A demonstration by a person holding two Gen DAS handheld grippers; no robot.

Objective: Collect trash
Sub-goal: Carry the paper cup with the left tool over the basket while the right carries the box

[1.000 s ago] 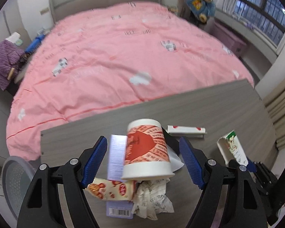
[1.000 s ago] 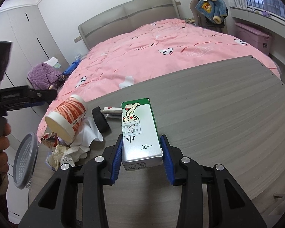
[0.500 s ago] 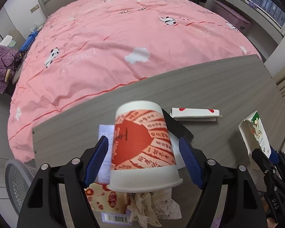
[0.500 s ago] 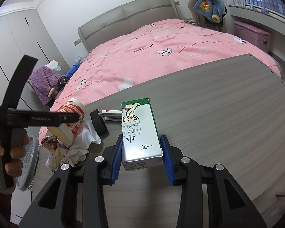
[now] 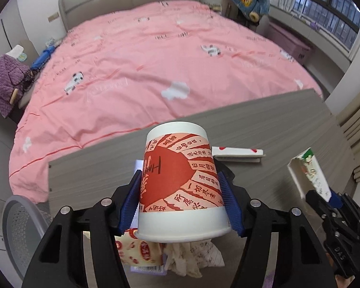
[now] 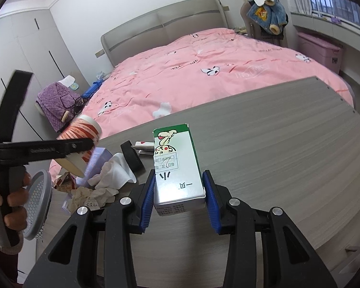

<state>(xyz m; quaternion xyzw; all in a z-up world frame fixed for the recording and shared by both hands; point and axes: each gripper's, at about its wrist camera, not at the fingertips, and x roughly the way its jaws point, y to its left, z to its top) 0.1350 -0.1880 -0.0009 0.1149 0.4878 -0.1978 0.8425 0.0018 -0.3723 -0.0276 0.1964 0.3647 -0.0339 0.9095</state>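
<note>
My left gripper [image 5: 180,189] is shut on a red and white paper cup [image 5: 180,180], held upside down and lifted above the grey table [image 5: 276,129]. The cup also shows in the right wrist view [image 6: 81,134]. My right gripper [image 6: 178,187] is shut on a green and white carton [image 6: 177,165], held above the table; the carton also shows at the right of the left wrist view [image 5: 309,172]. Below the cup lie a snack wrapper [image 5: 136,249], crumpled paper [image 5: 189,256] and a white tissue [image 6: 112,175].
A flat white and red box [image 5: 237,154] and a black roll [image 6: 132,156] lie on the table. A grey mesh bin [image 6: 36,204] stands off the table's left end. A pink bed [image 5: 156,60] lies beyond the table's far edge.
My left gripper has closed on the cup and lifted it off the trash pile. My right gripper has kept hold of the carton and hardly moved.
</note>
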